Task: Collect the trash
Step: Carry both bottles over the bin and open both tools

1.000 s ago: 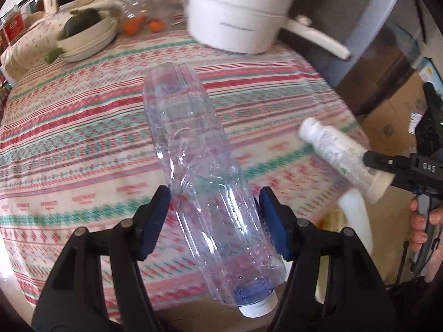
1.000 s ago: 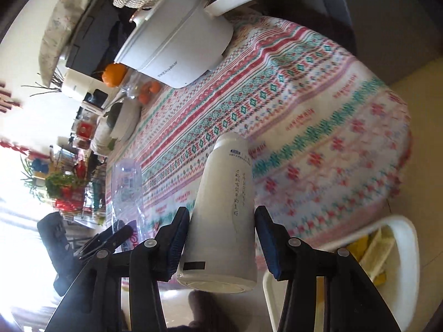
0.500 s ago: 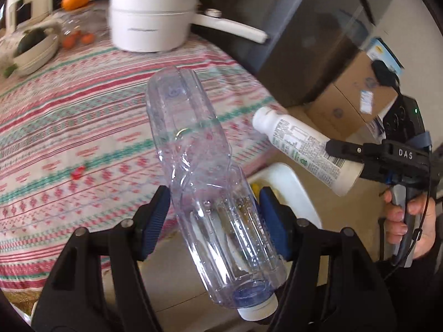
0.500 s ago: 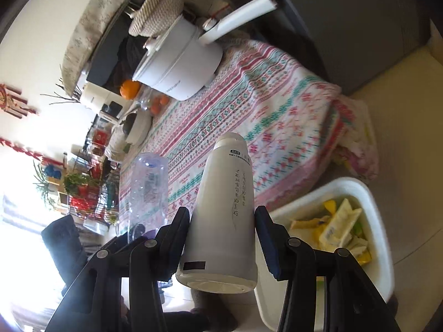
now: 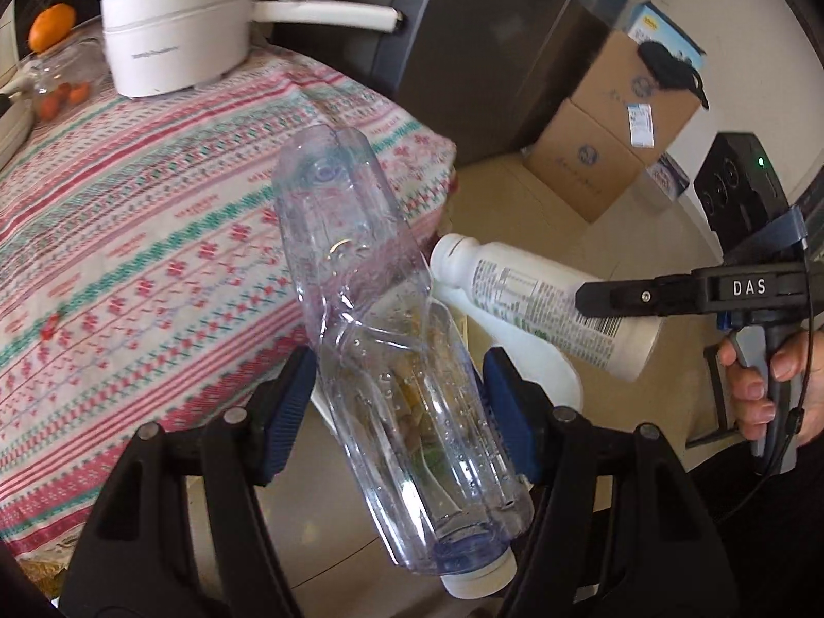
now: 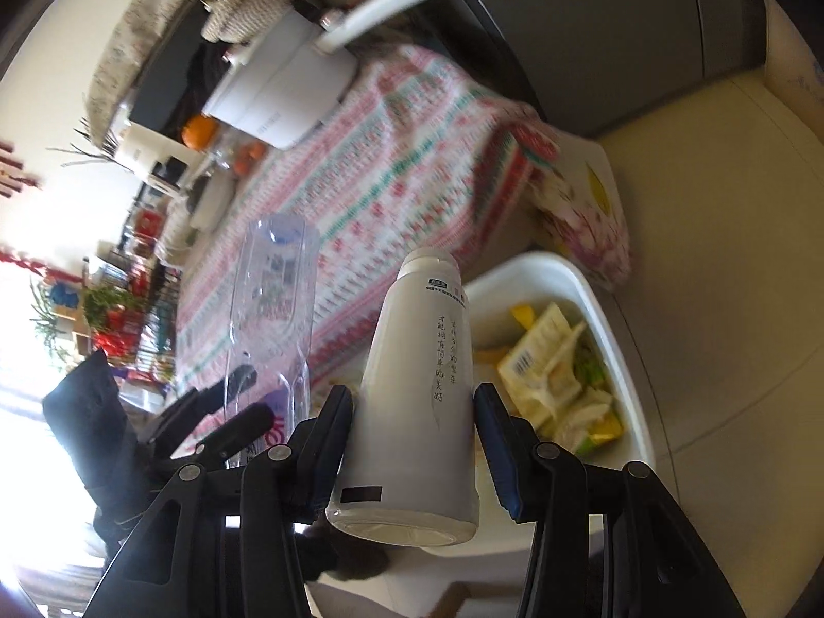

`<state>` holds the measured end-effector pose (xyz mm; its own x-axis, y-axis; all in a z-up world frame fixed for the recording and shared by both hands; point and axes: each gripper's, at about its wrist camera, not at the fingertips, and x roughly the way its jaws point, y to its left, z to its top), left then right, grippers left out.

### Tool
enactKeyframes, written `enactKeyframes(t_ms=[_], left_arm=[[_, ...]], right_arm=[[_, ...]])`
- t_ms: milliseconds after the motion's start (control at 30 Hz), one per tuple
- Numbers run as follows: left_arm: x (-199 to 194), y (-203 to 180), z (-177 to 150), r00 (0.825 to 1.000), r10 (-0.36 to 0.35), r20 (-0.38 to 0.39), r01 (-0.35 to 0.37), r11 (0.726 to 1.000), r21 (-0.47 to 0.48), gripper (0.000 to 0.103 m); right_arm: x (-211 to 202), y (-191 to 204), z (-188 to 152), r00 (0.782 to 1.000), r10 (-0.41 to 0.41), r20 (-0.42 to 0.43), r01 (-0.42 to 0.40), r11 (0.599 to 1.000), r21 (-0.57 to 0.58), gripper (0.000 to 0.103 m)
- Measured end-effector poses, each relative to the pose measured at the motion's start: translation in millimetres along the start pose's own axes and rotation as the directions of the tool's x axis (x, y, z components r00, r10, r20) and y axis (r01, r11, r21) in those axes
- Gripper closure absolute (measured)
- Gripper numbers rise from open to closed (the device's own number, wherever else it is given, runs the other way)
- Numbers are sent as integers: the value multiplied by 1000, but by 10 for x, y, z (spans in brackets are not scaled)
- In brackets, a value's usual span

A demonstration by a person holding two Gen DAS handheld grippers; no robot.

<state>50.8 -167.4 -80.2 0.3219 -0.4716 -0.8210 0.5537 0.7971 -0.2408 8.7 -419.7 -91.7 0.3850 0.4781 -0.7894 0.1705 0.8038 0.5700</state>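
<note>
My left gripper (image 5: 399, 407) is shut on a crushed clear plastic bottle (image 5: 381, 340), cap end toward the camera, held in the air past the table's edge. My right gripper (image 6: 414, 422) is shut on a white plastic bottle (image 6: 419, 391), also seen in the left wrist view (image 5: 541, 309). A white trash bin (image 6: 607, 319) with yellow and green scraps stands on the floor below and ahead of the white bottle. In the left wrist view only the bin's rim (image 5: 553, 376) shows behind the clear bottle. The clear bottle also shows in the right wrist view (image 6: 273, 298).
A table with a striped patterned cloth (image 5: 129, 237) lies to the left, bearing a white pot with a long handle (image 5: 175, 41) and an orange (image 5: 49, 33). Cardboard boxes (image 5: 607, 129) stand on the floor by a dark cabinet (image 5: 479, 51).
Both grippers have carried their bottles off the table and out over the floor. The white bin has come closer and now lies under the bottles.
</note>
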Motion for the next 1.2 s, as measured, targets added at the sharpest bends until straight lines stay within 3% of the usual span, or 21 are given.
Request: enactKeyframes(t_ms=[167,267,400,567,1000,1200], left_arm=[[175,-94,-27,1000,8,-19,-7,999,38,35],[232,-150,-37,1000,1,-12,0,998,57,33],[285,-188,-48,999,44,-28,-41,996,85,32],[240,-140,-49,998,61,-28,-59,996,70,24],[55,-58,-62,992,123,-23,-122,991,51,19],[-157,-22,-108,984,178,7,-178,983,35,14]], right_arm=[[99,-61,-33,998,-52,-44,52,999,-5,53],[127,-92,-41,997,-54,-63,54,999,6,52],[148,-148,-42,995,-33,-92,37,998,46,52],[86,-125,-29,997,-44,-70,46,998,34,43],[63,61,-70,988,-152,-40,149,987,-62,34],[-54,213,-156,975,-221,35,224,968,-111,30]])
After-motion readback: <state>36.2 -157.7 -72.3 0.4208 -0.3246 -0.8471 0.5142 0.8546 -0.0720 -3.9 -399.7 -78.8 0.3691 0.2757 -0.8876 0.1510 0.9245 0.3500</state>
